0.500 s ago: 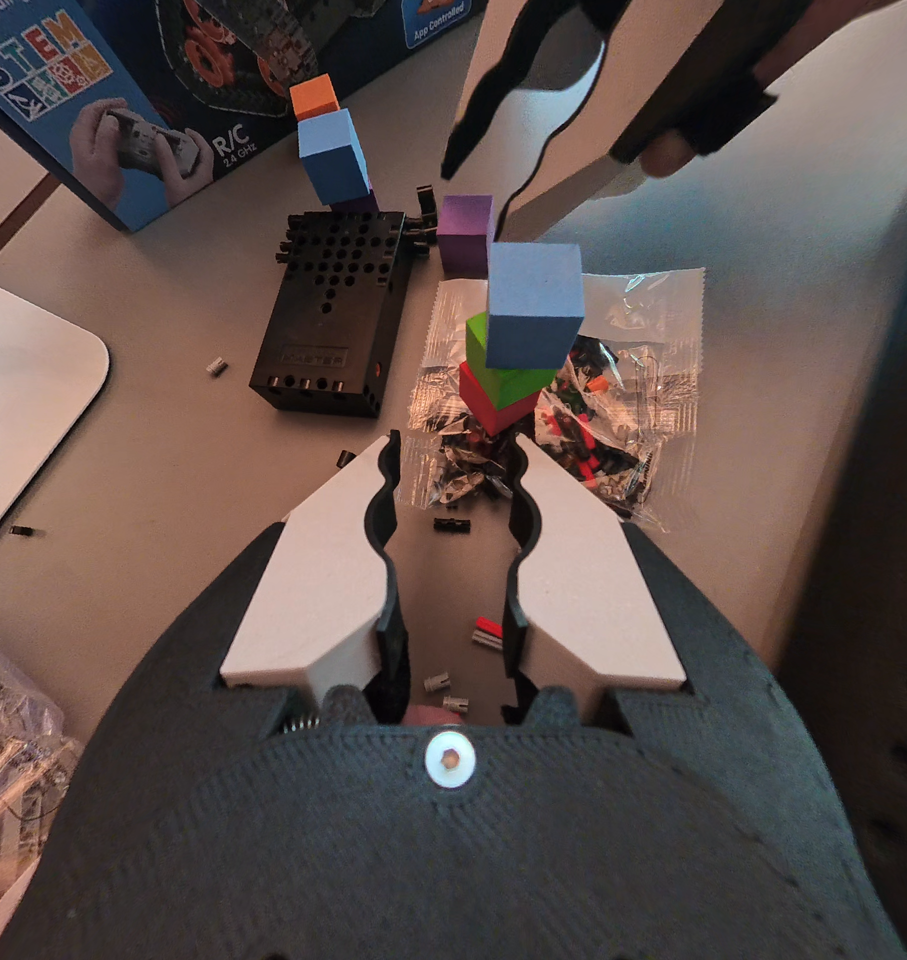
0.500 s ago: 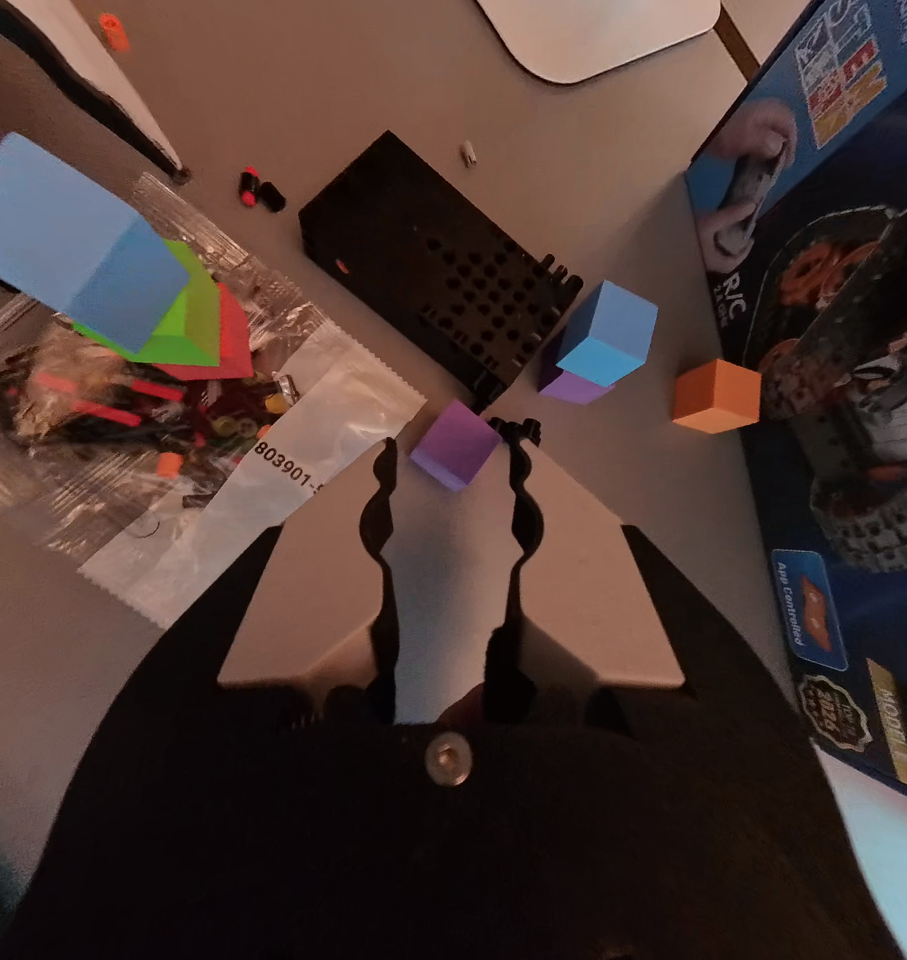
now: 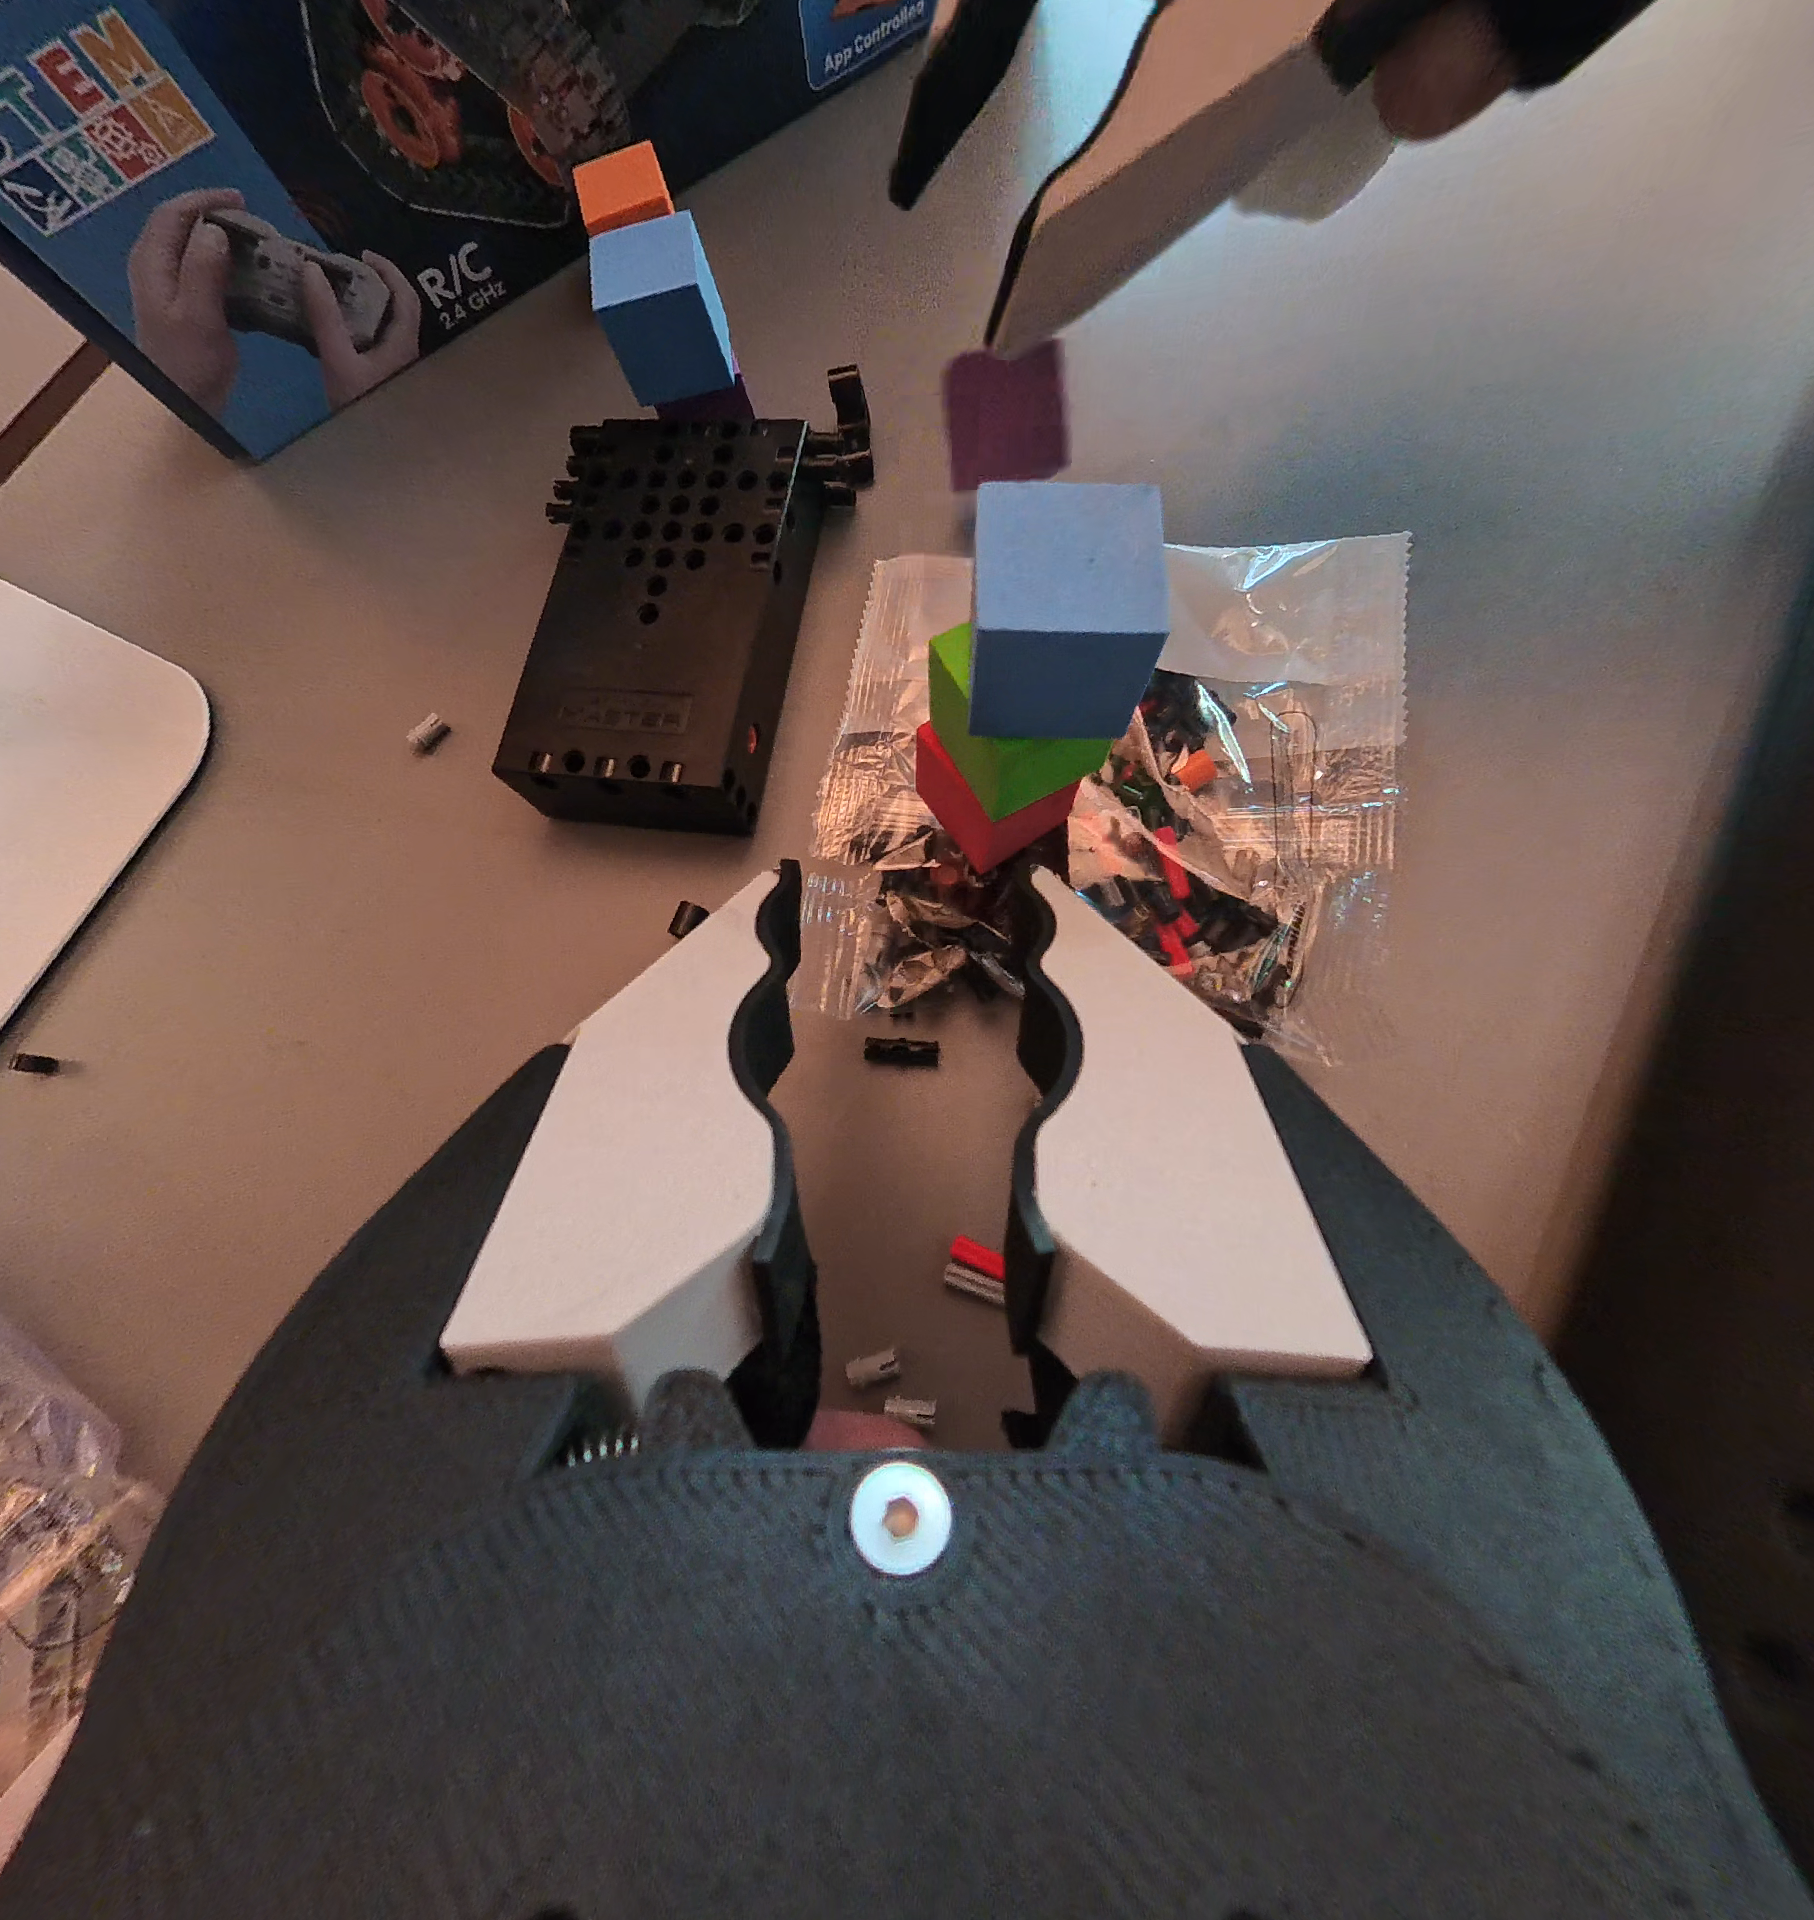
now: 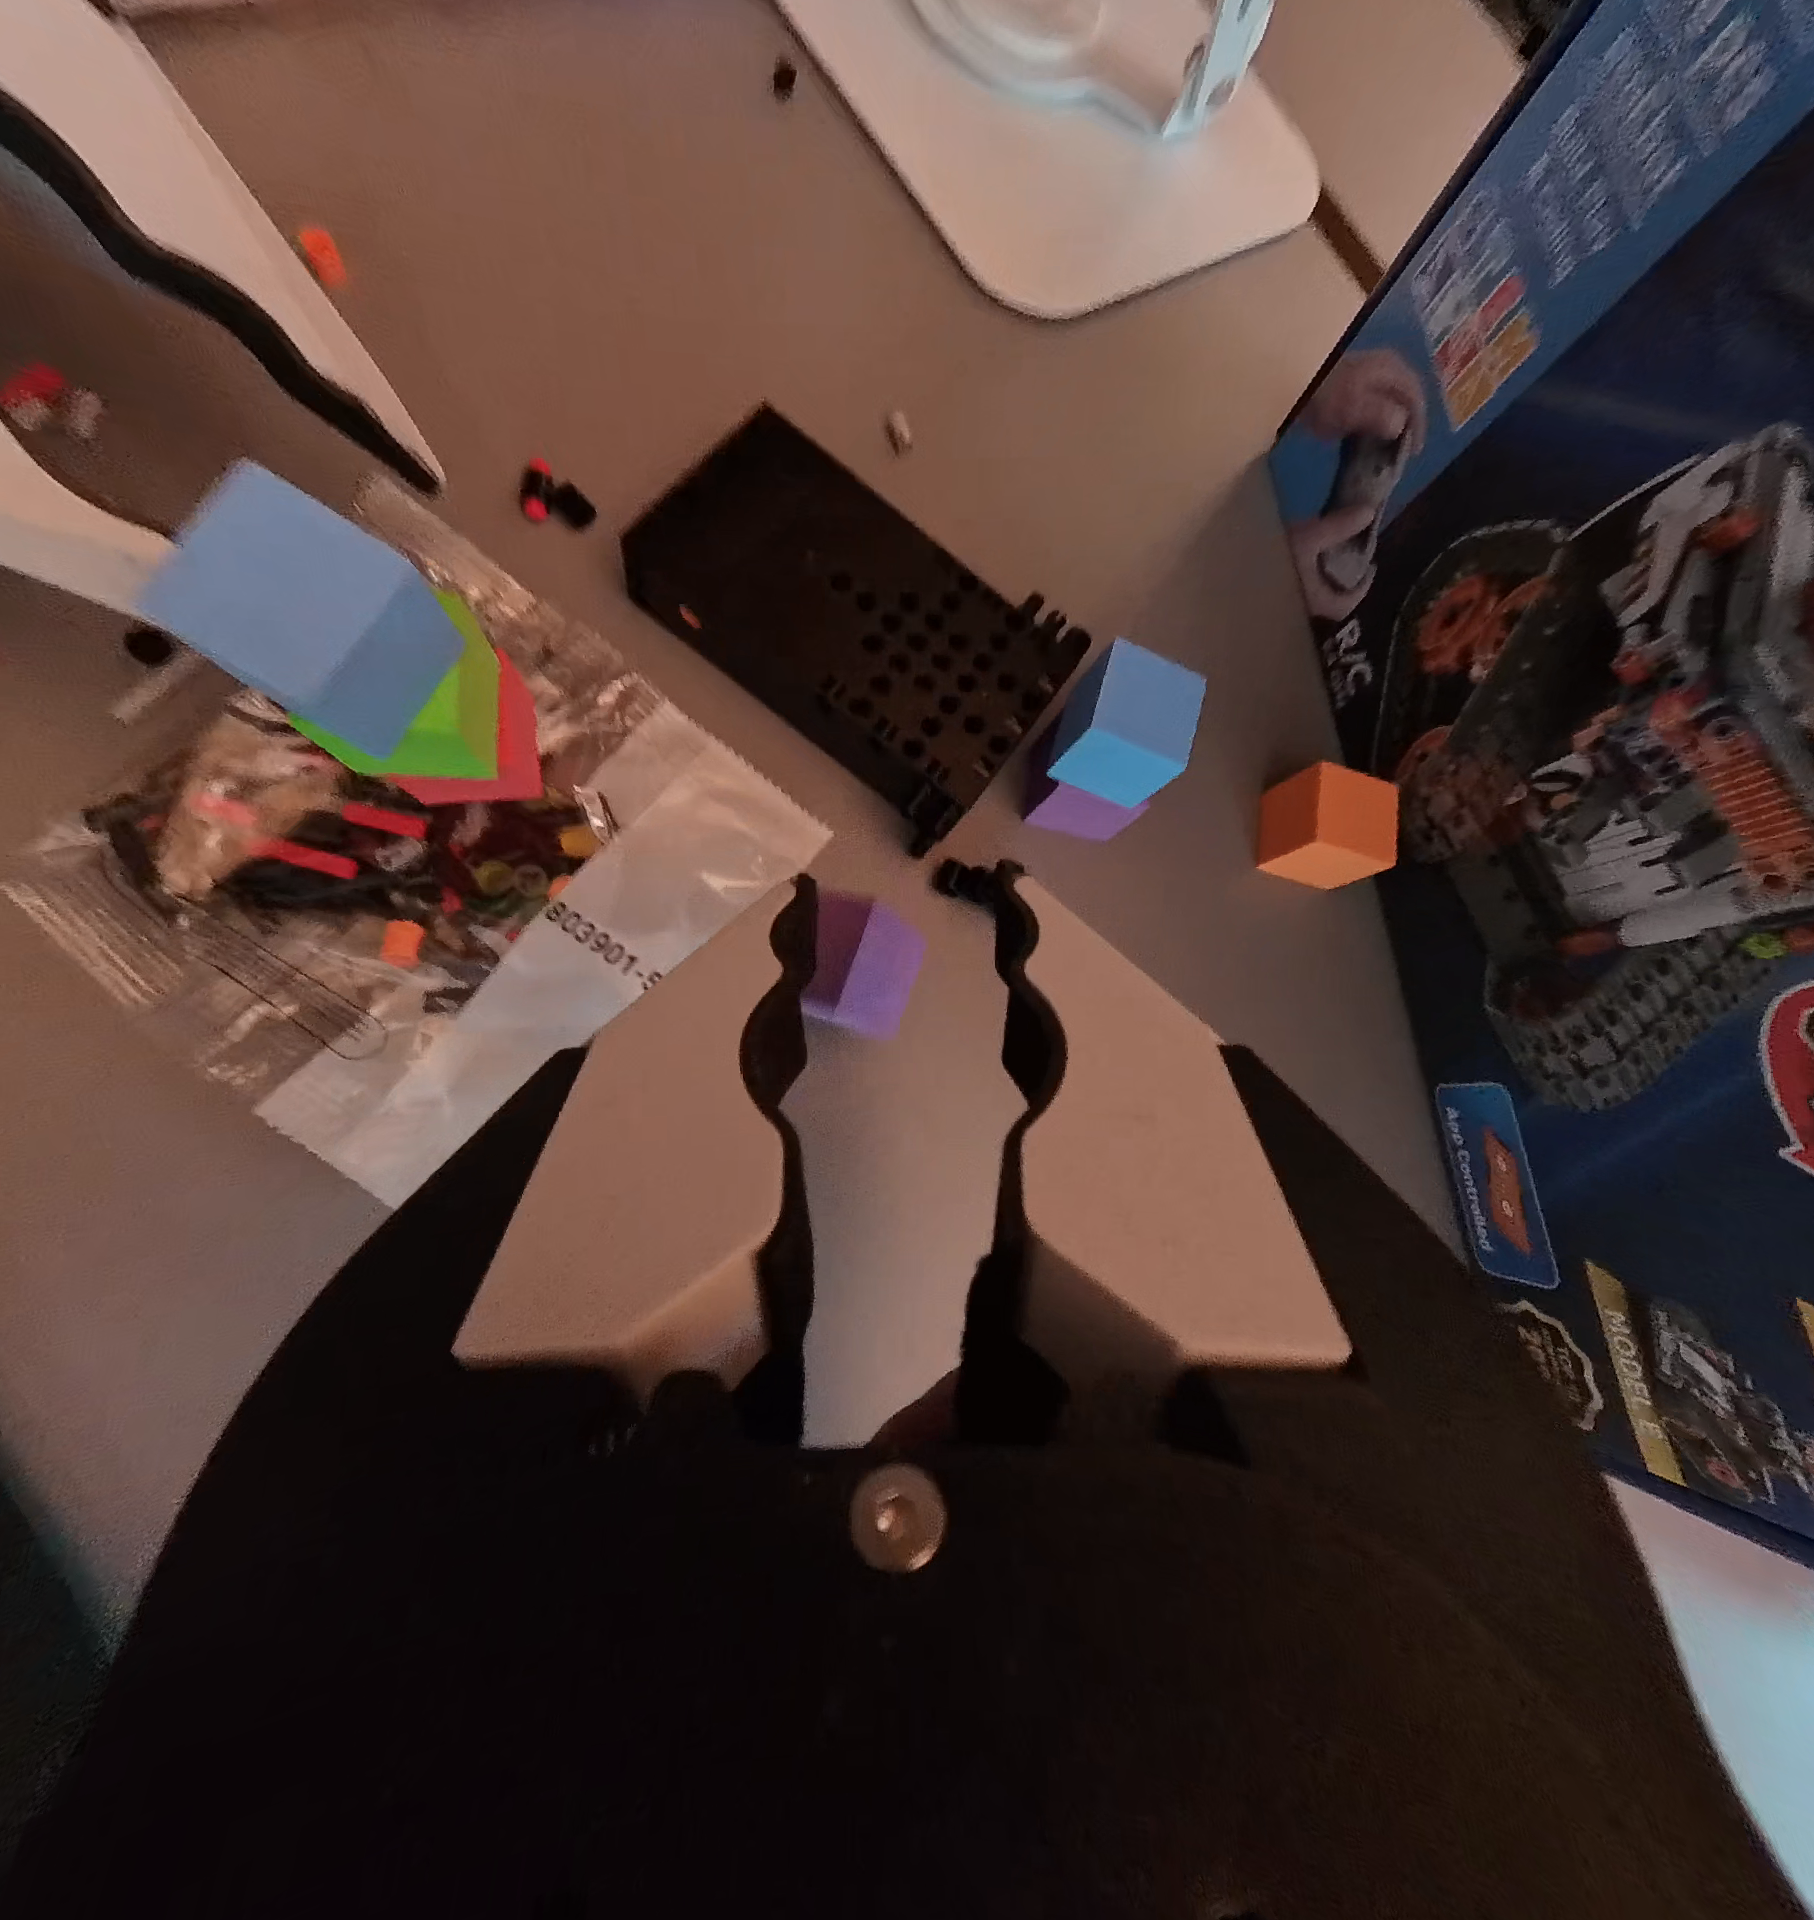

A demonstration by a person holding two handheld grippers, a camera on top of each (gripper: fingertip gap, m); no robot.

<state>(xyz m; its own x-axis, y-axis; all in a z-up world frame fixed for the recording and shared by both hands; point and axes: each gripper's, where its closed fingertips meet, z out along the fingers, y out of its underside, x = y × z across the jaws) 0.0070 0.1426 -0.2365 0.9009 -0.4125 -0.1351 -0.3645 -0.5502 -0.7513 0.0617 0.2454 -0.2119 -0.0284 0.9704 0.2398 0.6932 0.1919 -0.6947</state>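
Observation:
My right gripper [image 4: 903, 894] is open low over the table. A small purple cube [image 4: 861, 977] lies between its fingers, against the left one. In the left wrist view the same purple cube [image 3: 1007, 416] is blurred under the right gripper [image 3: 950, 270]. My left gripper [image 3: 913, 894] is open and empty, its tips just short of a leaning stack: a red cube [image 3: 970, 800], a green cube [image 3: 1028, 758] and a blue cube [image 3: 1069, 613] on top. The stack stands on a clear bag of small parts [image 3: 1298, 727]. The stack's blue cube [image 4: 300, 613] also shows in the right wrist view.
A black perforated block [image 3: 664, 644] lies left of the bag. Behind it a blue cube sits on a purple one [image 4: 1121, 727], with an orange cube [image 4: 1324, 826] beside a blue toy box [image 4: 1661, 727]. A white pad [image 3: 51, 779] lies far left. Small loose pins are scattered about. The table edge [image 3: 1630, 935] runs on the right. There is about 12 cm between the tips of the two grippers. From the left gripper's tips to the black perforated block [image 3: 664, 644] is close to 8 cm. Look for it in the right wrist view [image 4: 797, 577] too.
The right gripper has moved forward, so the purple cube now sits between its fingers instead of at their tips. The cube has shifted slightly. The left gripper and the stack have not moved.

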